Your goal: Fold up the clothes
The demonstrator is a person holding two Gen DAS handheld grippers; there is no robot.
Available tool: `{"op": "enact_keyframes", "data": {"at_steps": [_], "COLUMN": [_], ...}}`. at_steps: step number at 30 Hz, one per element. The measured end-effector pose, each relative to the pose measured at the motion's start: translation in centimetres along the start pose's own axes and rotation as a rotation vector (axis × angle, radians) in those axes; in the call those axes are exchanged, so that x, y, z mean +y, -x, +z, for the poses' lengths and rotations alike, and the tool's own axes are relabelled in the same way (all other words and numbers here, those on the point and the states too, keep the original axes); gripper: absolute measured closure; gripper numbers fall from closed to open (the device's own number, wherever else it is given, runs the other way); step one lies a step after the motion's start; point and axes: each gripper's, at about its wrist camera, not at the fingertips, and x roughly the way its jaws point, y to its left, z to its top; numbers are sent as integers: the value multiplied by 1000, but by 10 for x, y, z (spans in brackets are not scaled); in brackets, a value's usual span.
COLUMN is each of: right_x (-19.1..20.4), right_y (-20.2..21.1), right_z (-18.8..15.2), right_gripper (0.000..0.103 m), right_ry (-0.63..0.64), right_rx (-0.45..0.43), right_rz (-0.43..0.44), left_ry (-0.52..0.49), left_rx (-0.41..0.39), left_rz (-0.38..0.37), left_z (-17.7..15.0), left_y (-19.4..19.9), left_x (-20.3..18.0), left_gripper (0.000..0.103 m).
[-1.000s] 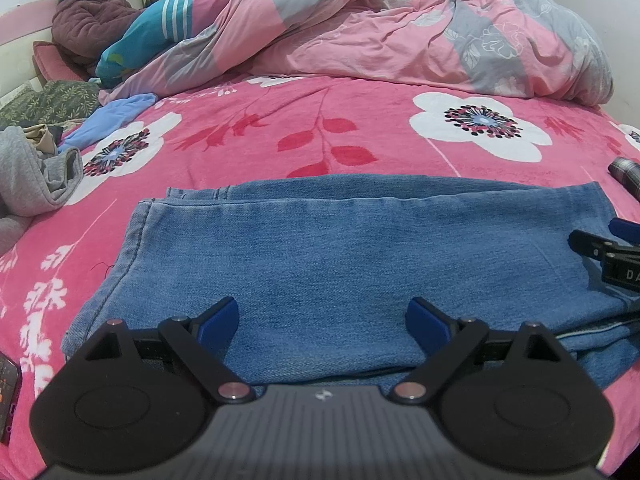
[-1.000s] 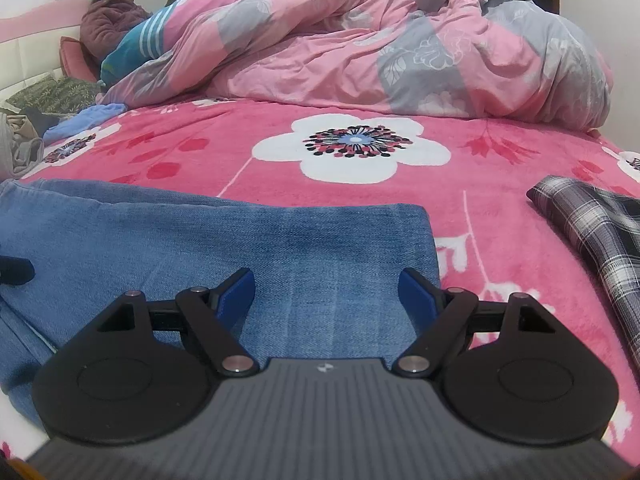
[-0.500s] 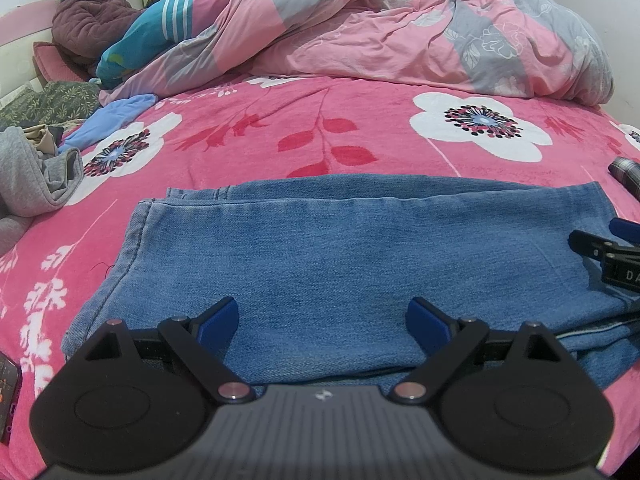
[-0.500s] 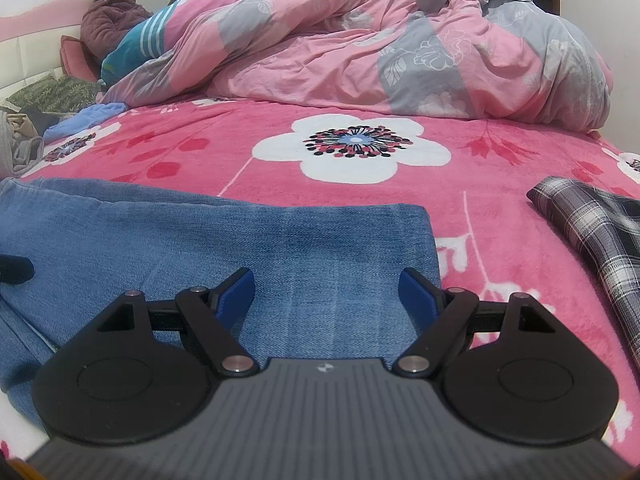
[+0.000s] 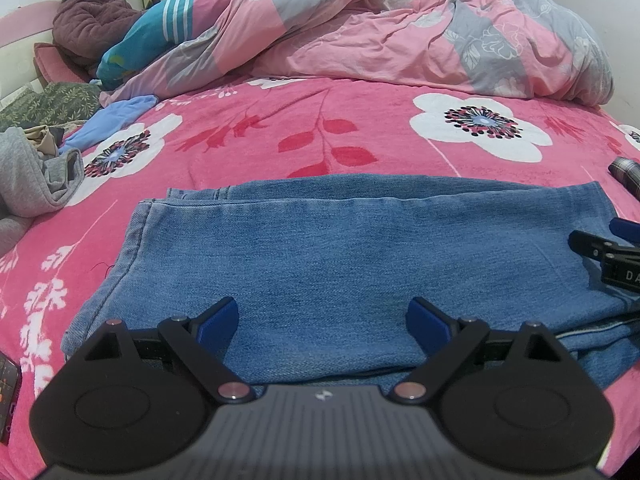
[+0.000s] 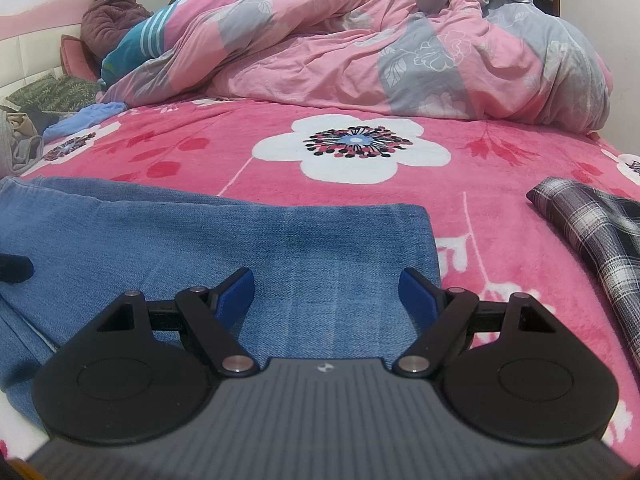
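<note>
Both tongs are released, jaws spread wide with nothing between them. Left gripper (image 5: pixel 322 322) hangs low over the near part of the folded jeans (image 5: pixel 360 256), its blue pads (image 5: pixel 218 322) apart above the denim; whether they touch the cloth cannot be told. Right gripper (image 6: pixel 326 294) sits likewise over the jeans (image 6: pixel 240 248) near their right end, where the folded edge stops short of a plaid garment (image 6: pixel 592 224) lying toward the bed's right edge, apart from the denim.

In the left wrist view the jeans lie flat along the near edge of the bed, long side running left to right, a seam along their left end and a second layer showing at the far edge. The right gripper (image 5: pixel 608 258) shows at that view's right border, over the right end of the jeans. A phone (image 5: pixel 6 392) lies at the near left corner of the view.

Beyond the jeans spreads the pink flowered blanket (image 5: pixel 360 128). Toward the bed's left edge rests a grey garment (image 5: pixel 28 184), and farther back a light blue one (image 5: pixel 108 122). At the far side a pink and grey quilt (image 5: pixel 400 32) is heaped up, and a person (image 5: pixel 92 20) in a dark padded jacket reclines at the far left corner.
</note>
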Motion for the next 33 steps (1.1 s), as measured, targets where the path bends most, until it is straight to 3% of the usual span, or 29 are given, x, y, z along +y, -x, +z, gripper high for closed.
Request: {"op": "enact_keyframes", "data": {"at_steps": [16, 22, 33], "right_x": [0, 0, 1], "right_y": [0, 0, 0], "right_z": [0, 0, 0], "right_gripper": [23, 23, 23], "right_ry": [2, 3, 6], "right_rx": [-1, -2, -2], "right_rz": [-2, -2, -4], "left_ry": [6, -5, 33], "left_rx": [-2, -40, -58], "left_rz": [-18, -34, -57], "left_z": [3, 9, 28], "left_y": [4, 11, -16], "left_x": [3, 2, 6], "left_gripper": [9, 9, 9]}}
